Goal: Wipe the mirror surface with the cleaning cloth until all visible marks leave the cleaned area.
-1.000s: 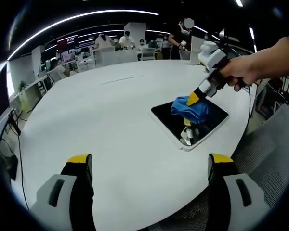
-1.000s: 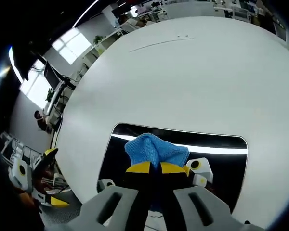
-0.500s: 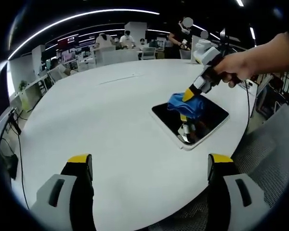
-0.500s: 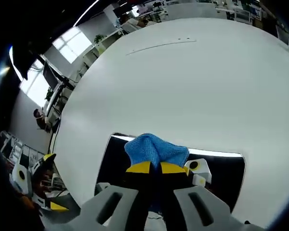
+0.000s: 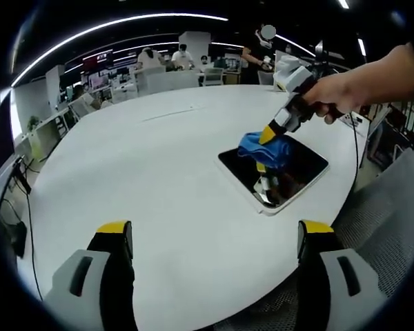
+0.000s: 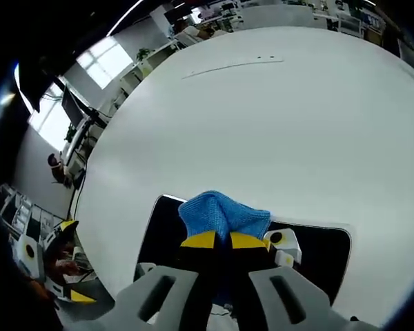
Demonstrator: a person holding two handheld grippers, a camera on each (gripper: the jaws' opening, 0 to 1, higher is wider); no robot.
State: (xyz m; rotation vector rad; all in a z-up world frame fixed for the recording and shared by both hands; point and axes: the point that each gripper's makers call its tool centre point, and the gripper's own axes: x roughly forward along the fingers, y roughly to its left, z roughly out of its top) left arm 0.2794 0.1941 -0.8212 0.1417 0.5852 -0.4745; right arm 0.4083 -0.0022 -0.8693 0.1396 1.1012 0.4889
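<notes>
Wiping step in hand. Right tongs grip the cloth, pressing it on the mirror at the desk's right edge. Left tongs gape, idle. Next: sweep the unwiped glass.

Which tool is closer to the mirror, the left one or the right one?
The right tool. It presses the blue cloth onto the mirror. The left tool is open and hangs back over the near edge of the white table.

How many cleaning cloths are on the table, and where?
1. The blue cloth is held shut in the right tool and pressed on the mirror, at its far side. I see no other cloth.
</notes>
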